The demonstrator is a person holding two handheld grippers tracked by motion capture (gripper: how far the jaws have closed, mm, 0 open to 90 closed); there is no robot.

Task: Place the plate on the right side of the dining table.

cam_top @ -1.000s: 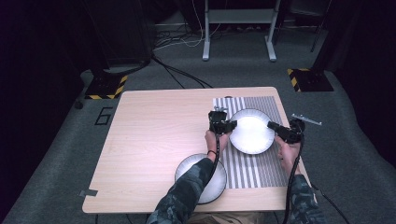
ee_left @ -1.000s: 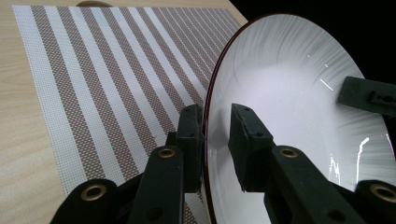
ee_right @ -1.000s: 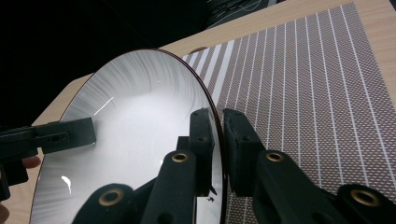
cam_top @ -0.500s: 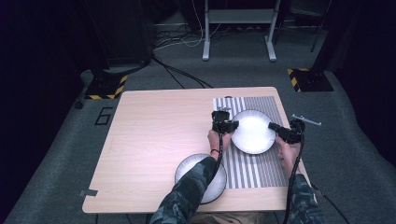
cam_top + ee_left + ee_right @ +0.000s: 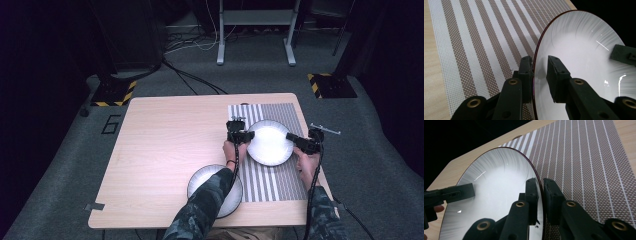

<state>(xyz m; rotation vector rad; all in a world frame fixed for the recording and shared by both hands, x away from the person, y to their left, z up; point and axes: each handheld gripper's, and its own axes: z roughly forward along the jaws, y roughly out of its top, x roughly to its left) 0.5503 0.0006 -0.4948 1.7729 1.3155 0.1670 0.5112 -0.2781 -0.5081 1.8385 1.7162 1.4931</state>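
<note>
we see the left tongs (image 5: 540, 72) pinching the near-left rim of the white plate (image 5: 584, 60), one jaw under the rim and the other on the plate's inner face; in the high view the left tongs (image 5: 243, 135) sit at the plate's (image 5: 270, 142) left edge. the right tongs (image 5: 541, 195) are clamped on the opposite rim of the same plate (image 5: 496, 192), one jaw inside the dish and one outside, and in the high view the right tongs (image 5: 295, 141) meet the plate at its right edge. in each gripper view the other tongs' black jaw shows across the plate. the plate is held between the two tongs over the striped placemat (image 5: 280, 175), and from the gripper views its rim looks tilted up off the mat, though we cannot tell whether any part of it touches the mat. the placemat, brown and white in stripes, lies on the right part of the wooden bench (image 5: 170, 150), reaching from beyond the plate to well in front of it. a second plate (image 5: 202, 180), also white, rests on the bench in front and to the left of the held plate, partly overlapping the placemat's left edge and partly covered by the person's left sleeve (image 5: 205, 205). to the right of the held plate, just past the bench's edge, a small metal piece (image 5: 327, 130) shows above the grey floor.
</note>
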